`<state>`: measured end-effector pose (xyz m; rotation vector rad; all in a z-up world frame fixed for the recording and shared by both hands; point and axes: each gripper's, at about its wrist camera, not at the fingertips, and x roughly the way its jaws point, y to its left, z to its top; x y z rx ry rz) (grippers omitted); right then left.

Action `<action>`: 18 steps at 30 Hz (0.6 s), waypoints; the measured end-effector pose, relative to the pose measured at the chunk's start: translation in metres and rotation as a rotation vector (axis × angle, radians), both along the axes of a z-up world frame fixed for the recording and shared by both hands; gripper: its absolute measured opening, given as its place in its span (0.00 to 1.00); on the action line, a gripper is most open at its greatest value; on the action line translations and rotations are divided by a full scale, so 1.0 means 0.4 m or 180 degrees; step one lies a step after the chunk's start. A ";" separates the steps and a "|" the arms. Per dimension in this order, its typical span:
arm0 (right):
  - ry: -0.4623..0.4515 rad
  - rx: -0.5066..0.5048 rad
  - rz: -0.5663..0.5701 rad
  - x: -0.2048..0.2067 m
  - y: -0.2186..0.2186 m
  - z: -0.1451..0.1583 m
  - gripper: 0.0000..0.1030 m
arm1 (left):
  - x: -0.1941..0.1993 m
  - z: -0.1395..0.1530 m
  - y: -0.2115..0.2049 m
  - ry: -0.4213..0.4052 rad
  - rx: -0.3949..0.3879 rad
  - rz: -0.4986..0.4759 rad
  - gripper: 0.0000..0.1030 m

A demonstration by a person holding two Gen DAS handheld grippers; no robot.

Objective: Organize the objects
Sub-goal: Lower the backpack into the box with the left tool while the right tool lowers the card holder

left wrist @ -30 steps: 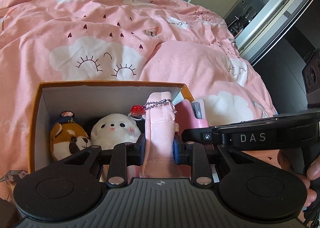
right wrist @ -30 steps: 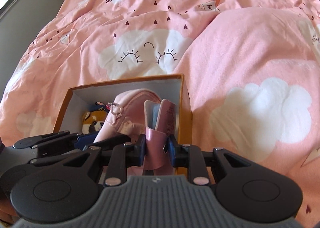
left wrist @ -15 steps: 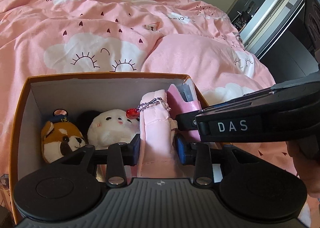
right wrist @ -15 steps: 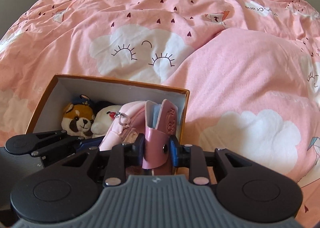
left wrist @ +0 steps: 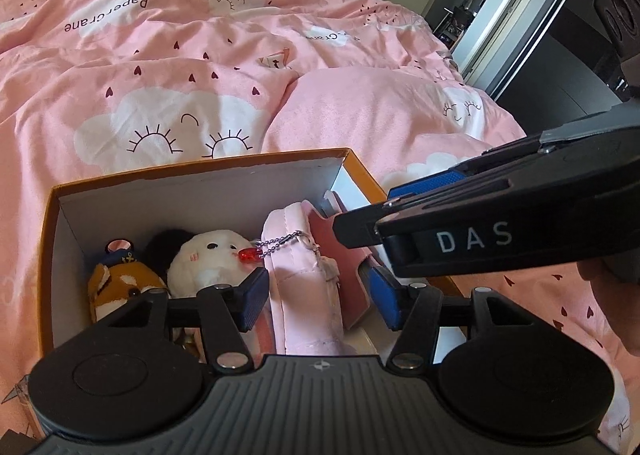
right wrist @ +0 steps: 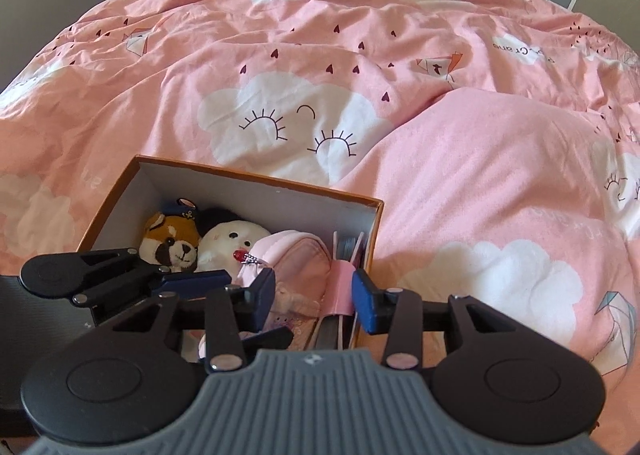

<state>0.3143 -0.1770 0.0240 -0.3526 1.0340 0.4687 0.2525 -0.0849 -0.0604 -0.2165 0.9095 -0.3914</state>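
Both grippers are opening over the orange box [left wrist: 200, 171] on the pink bed [left wrist: 160, 67]. The left gripper [left wrist: 316, 301] lets go of the pink pouch [left wrist: 304, 295]. The right gripper [right wrist: 314, 301] lets go of the pink wallet [right wrist: 342, 279]. Both things sit inside the box.

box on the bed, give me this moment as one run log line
box: on bed | inside: two plush toys, pink pouch, pink wallet | left gripper: opening | right gripper: opening
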 end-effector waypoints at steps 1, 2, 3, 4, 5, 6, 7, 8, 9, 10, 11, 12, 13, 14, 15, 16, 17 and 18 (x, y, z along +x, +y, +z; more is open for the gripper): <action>-0.0035 0.0010 0.0021 -0.008 -0.005 0.007 0.43 | -0.006 0.007 0.003 -0.0019 0.0009 -0.0058 0.64; -0.0057 0.0026 0.0045 -0.016 -0.010 0.012 0.42 | -0.013 0.014 0.005 -0.0050 0.0022 -0.0142 0.64; -0.0070 0.0045 0.0069 -0.024 -0.017 0.015 0.37 | -0.022 0.020 0.006 -0.0082 0.0062 -0.0243 0.64; -0.0081 0.0053 0.0088 -0.031 -0.023 0.016 0.34 | -0.030 0.025 0.006 -0.0101 0.0118 -0.0319 0.64; -0.0087 0.0057 0.0116 -0.040 -0.028 0.016 0.28 | -0.038 0.027 0.006 -0.0115 0.0173 -0.0380 0.63; -0.0091 0.0059 0.0145 -0.049 -0.034 0.015 0.25 | -0.046 0.028 0.007 -0.0116 0.0216 -0.0425 0.62; -0.0100 0.0062 0.0180 -0.059 -0.037 0.013 0.24 | -0.051 0.027 0.009 -0.0101 0.0240 -0.0457 0.62; -0.0100 0.0049 0.0230 -0.071 -0.039 0.009 0.23 | -0.056 0.024 0.011 -0.0068 0.0253 -0.0485 0.62; -0.0104 0.0020 0.0276 -0.084 -0.038 0.004 0.21 | -0.059 0.020 0.012 -0.0037 0.0251 -0.0501 0.61; -0.0114 -0.0018 0.0322 -0.095 -0.037 -0.001 0.21 | -0.063 0.014 0.014 -0.0007 0.0249 -0.0540 0.58; -0.0128 -0.0073 0.0369 -0.106 -0.037 -0.008 0.20 | -0.065 0.008 0.011 0.0009 0.0266 -0.0577 0.51; -0.0152 -0.0136 0.0402 -0.116 -0.035 -0.014 0.20 | -0.066 0.000 0.008 0.0026 0.0300 -0.0596 0.47; -0.0178 -0.0198 0.0434 -0.125 -0.035 -0.020 0.20 | -0.067 -0.008 0.006 0.0048 0.0326 -0.0606 0.41; -0.0199 -0.0248 0.0464 -0.131 -0.037 -0.026 0.20 | -0.066 -0.016 0.004 0.0066 0.0313 -0.0609 0.35; -0.0218 -0.0283 0.0486 -0.137 -0.038 -0.029 0.20 | -0.065 -0.021 0.007 0.0061 0.0262 -0.0598 0.31; -0.0231 -0.0300 0.0504 -0.140 -0.040 -0.031 0.20 | -0.062 -0.024 0.009 0.0066 0.0194 -0.0595 0.28; -0.0238 -0.0305 0.0521 -0.142 -0.045 -0.032 0.20 | -0.059 -0.025 0.009 0.0071 0.0140 -0.0595 0.26; -0.0240 -0.0299 0.0537 -0.144 -0.047 -0.033 0.20 | -0.057 -0.022 0.007 0.0056 0.0078 -0.0602 0.24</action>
